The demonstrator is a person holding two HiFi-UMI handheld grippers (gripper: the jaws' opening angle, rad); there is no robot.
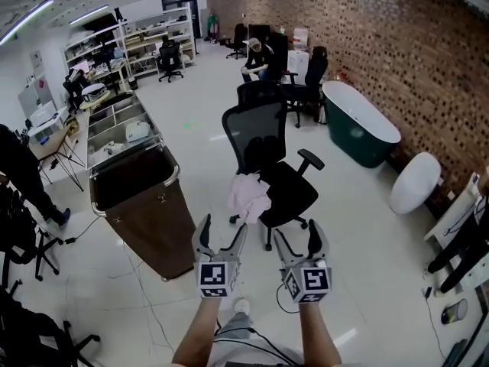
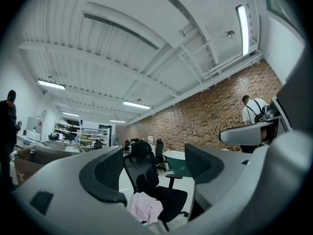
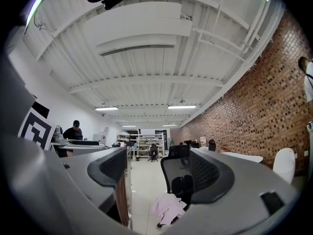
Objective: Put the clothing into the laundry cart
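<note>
Clothing (image 1: 249,196): one crumpled pink piece. One boxy brown cart (image 1: 141,197) stands left, open-topped. Right of it, one black mesh chair (image 1: 269,167), nearest of several, carries the clothing, draped off its seat's left edge. Near me, my left gripper (image 1: 220,237) and right gripper (image 1: 298,241) both gape apart, empty.
</note>
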